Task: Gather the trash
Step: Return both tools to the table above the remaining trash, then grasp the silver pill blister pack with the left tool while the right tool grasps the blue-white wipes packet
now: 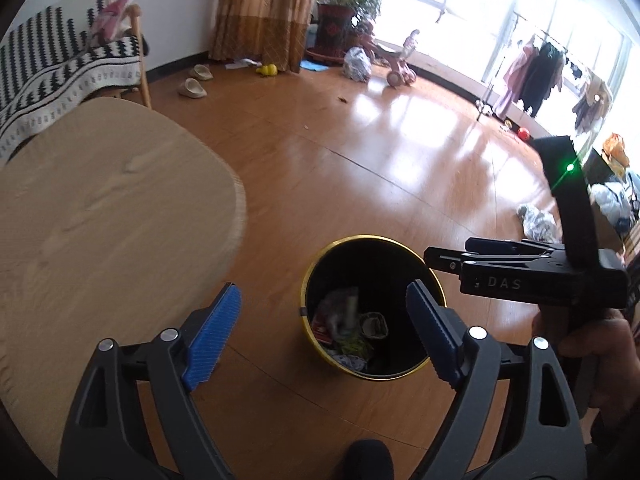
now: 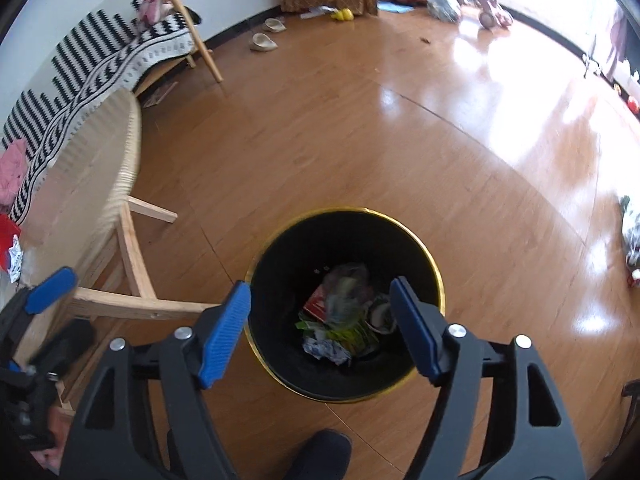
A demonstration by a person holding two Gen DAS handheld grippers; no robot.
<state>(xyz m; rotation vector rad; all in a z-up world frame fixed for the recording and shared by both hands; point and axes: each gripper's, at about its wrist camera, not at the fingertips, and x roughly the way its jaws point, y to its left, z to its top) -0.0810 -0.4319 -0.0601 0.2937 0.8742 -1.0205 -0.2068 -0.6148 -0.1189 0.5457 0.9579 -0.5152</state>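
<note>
Wooden floor fills both views; the black bin (image 2: 344, 304) sits lower centre, wrappers (image 2: 340, 320) inside. Left gripper (image 1: 324, 326) and right gripper (image 2: 320, 328) hang apart, empty (drop apparently done). Next likely: seek more trash.

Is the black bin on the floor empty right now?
No, the black bin already holds crumpled wrappers and paper at its bottom, seen plainly from the right wrist view looking straight down into it.

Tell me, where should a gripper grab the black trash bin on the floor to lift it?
Probably the gold rim of the trash bin, from straight above. The bin stands upright with its mouth open, so one finger can go inside and one outside the thin wall. The round body looks too wide for the open right gripper.
</note>
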